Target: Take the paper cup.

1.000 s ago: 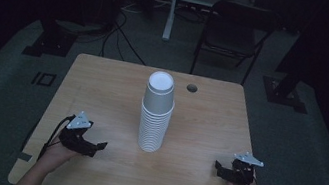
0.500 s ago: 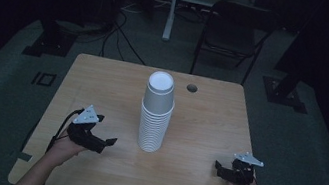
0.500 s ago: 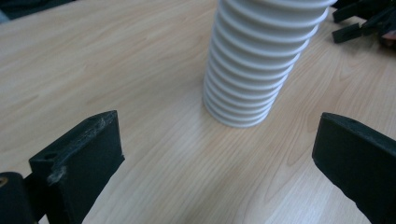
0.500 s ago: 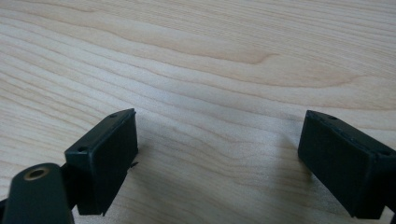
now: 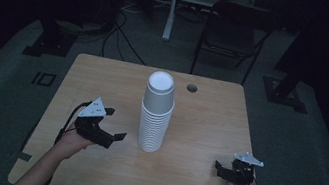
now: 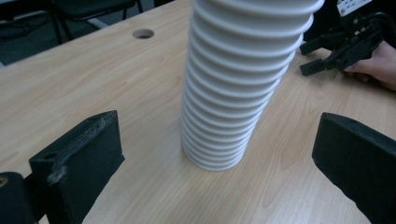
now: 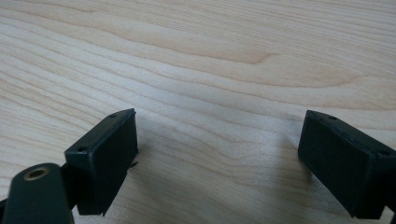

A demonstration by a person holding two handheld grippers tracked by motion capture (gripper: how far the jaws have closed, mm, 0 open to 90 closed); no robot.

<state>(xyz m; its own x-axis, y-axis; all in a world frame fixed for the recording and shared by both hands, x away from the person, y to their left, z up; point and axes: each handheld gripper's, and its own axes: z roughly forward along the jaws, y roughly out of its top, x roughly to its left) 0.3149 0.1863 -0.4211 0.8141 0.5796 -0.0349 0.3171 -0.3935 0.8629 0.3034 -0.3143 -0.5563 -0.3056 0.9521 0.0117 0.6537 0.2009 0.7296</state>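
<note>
A tall stack of white cups (image 5: 156, 114) stands upside down near the middle of the tabletop (image 5: 207, 130), rims down, the top cup's base facing up. Seen from above, the left gripper (image 5: 112, 137) sits at about 8 o'clock from the stack, close beside its foot, with its jaws spread wide and nothing between them. In the left gripper view the stack (image 6: 236, 88) rises between and beyond the two jaws and appears to lean a little toward the right, though the camera's own tilt may account for that. The right gripper (image 5: 220, 169) lies at about 4 o'clock from the stack, well apart from it, low over the wood with its jaws also spread and holding nothing; in the right gripper view bare wood grain (image 7: 201, 70) lies ahead of it.

The main risk, as I judge it, is toppling. The stack is tall on a narrow foot, so a jaw that bumps it low on one side, or closes off-centre, would likely push it over toward 2 o'clock, and cups could roll toward the table edge. Squeezing hard could also crush the thin walls. Nested cups tend to cling, so pulling at one may lift several. The cable hole (image 5: 192, 88) at about 1 o'clock is probably too far off to matter. With the right gripper so distant, nothing steadies the far side.
</note>
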